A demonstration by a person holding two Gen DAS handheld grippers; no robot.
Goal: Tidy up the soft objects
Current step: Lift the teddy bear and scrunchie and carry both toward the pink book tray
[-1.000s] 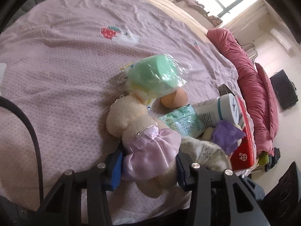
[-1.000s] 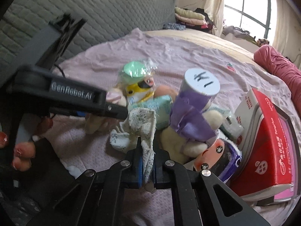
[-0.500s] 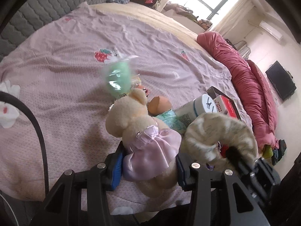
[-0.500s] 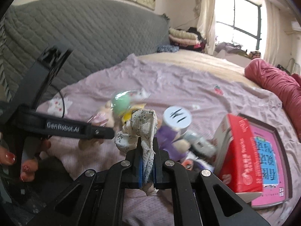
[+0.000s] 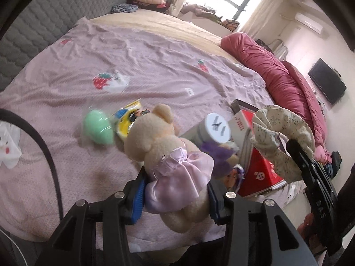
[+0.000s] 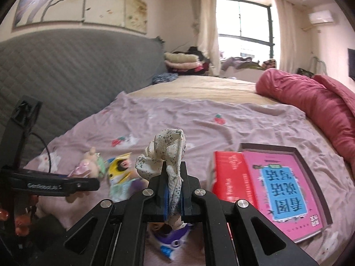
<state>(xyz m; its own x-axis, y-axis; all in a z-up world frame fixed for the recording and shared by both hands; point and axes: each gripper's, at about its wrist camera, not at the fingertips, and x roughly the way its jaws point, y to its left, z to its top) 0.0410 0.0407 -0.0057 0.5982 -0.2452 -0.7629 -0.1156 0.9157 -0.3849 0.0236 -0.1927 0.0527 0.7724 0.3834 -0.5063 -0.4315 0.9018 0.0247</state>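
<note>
I read the left tool (image 5: 175, 188) clamped on the teddy bear (image 5: 164, 153) at its pink-dressed middle, the bear lifted clear above the bed sheet (image 5: 144, 55). My right tool (image 6: 174, 197) is closed tight on the floral fabric scrunchie (image 6: 165, 153), whose loop stands up above the pads. Below on the sheet lie a green wrapped item (image 5: 98, 128), a white canister (image 5: 216, 127) and a red box (image 5: 259, 166), close together.
</note>
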